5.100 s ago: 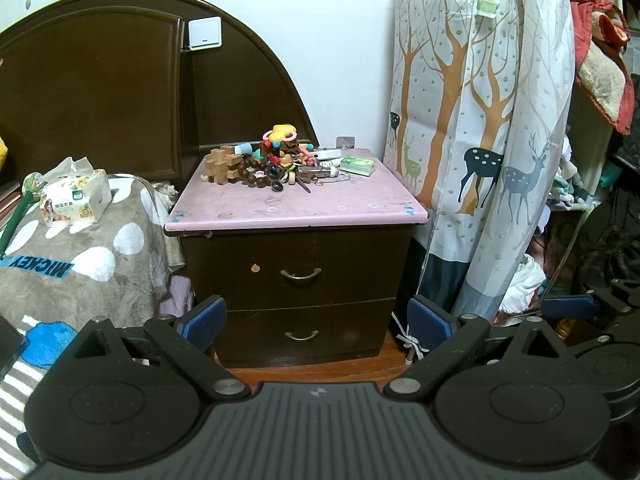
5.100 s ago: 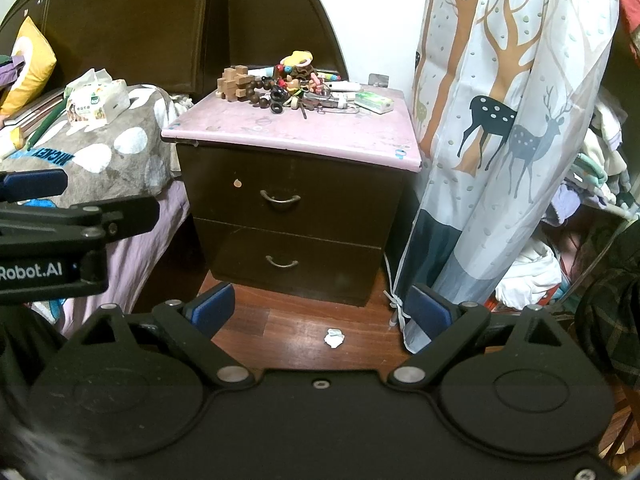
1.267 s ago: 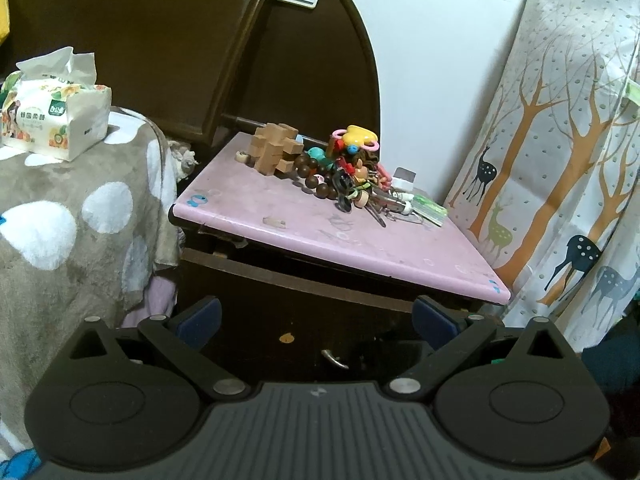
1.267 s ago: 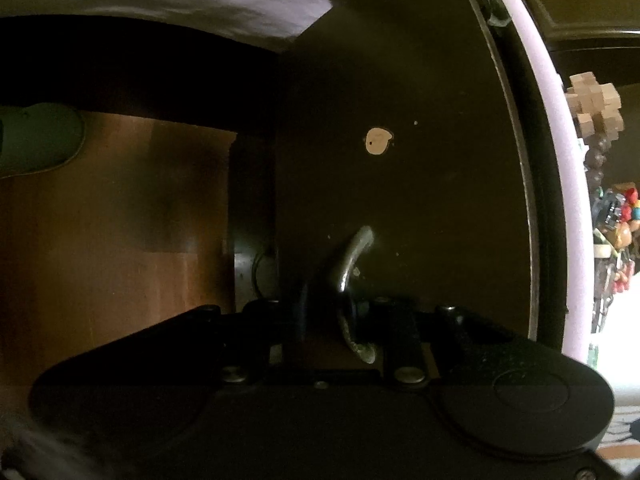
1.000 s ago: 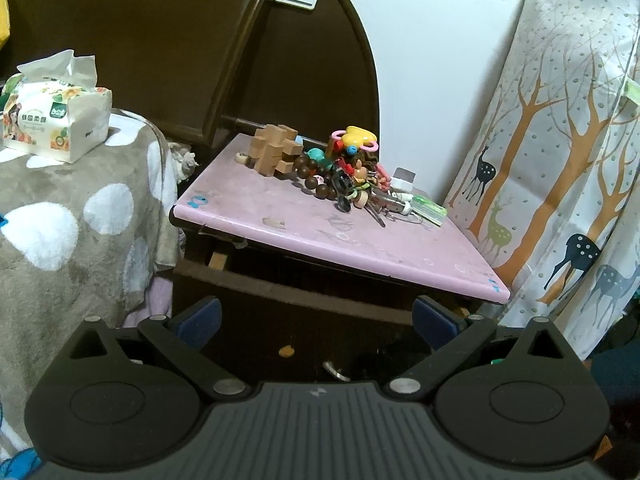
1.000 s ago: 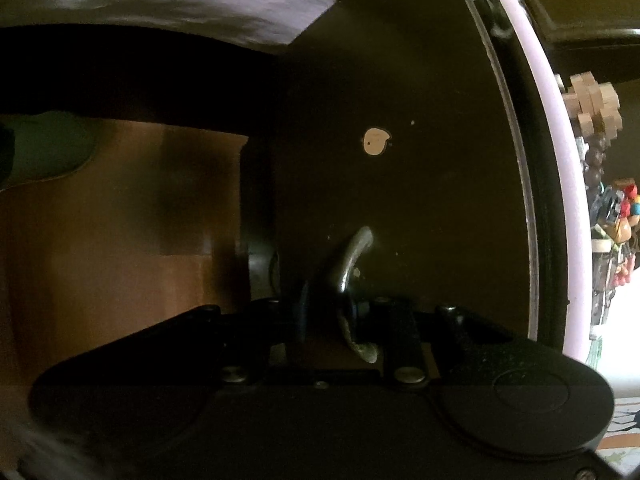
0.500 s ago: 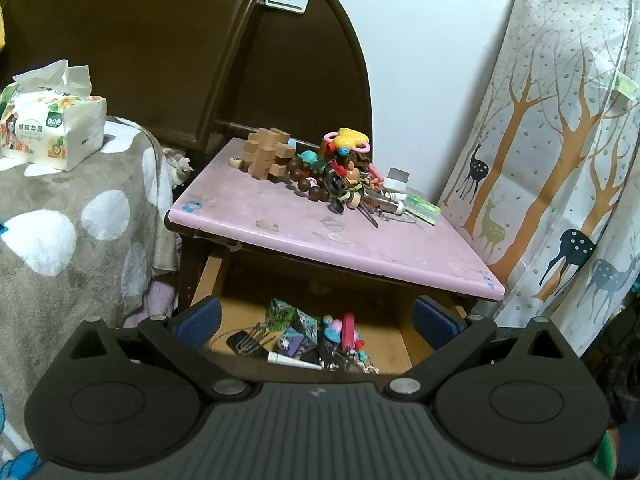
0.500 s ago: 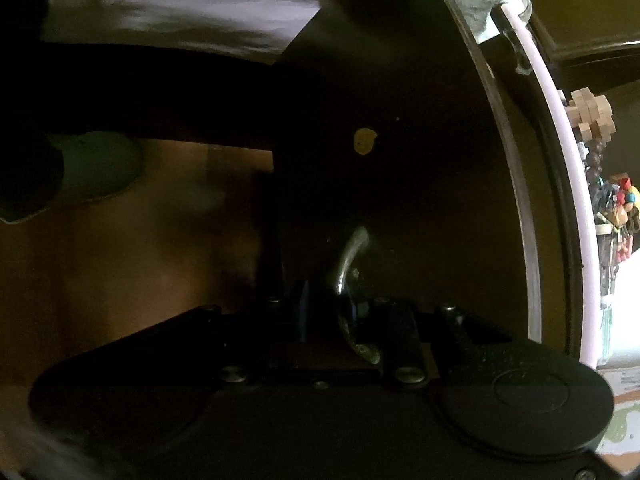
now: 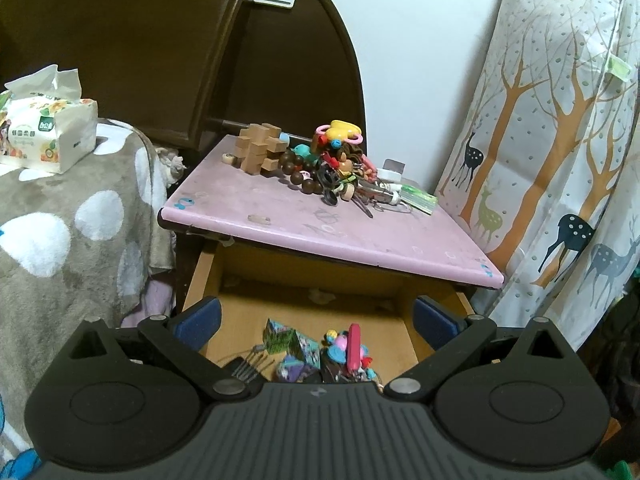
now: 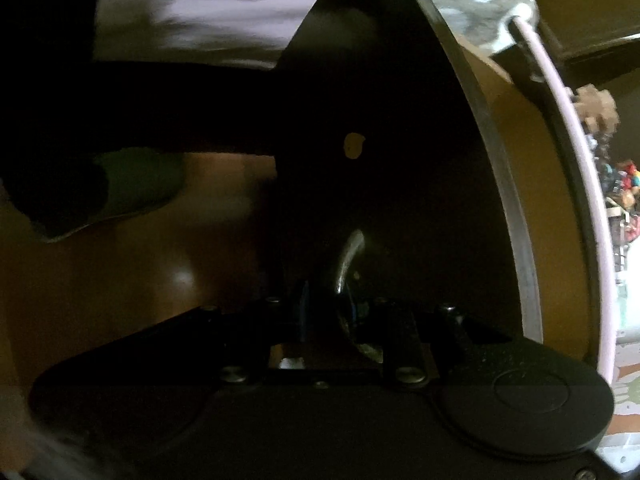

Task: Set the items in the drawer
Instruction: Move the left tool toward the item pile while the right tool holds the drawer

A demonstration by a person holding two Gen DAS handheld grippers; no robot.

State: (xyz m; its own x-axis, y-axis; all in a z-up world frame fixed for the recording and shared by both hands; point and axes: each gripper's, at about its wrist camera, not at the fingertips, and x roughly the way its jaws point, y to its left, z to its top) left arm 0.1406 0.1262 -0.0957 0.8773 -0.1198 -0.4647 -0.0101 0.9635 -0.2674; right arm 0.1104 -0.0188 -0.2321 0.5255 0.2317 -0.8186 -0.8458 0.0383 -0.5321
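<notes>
A pink-topped nightstand [image 9: 280, 216] carries a pile of small items [image 9: 336, 168]: a wooden block puzzle [image 9: 260, 152], dark beads, toys, a green packet. Its top drawer [image 9: 240, 304] stands pulled open, with small toys and a red item [image 9: 354, 344] inside. My left gripper [image 9: 316, 320] is open and empty, hovering above the open drawer. My right gripper [image 10: 328, 300], rolled sideways, is shut on the drawer's metal handle [image 10: 348, 256] on the dark drawer front [image 10: 380, 160].
A bed with a grey spotted blanket [image 9: 72, 232] and a tissue pack [image 9: 44, 128] lies left of the nightstand. A tree-and-deer curtain [image 9: 560, 160] hangs on the right. A dark headboard [image 9: 160, 60] stands behind. Brown wooden floor [image 10: 140, 272] shows in the right wrist view.
The top drawer has slid out from closed to wide open, pulled by my right gripper on its handle. My left gripper stayed open above it.
</notes>
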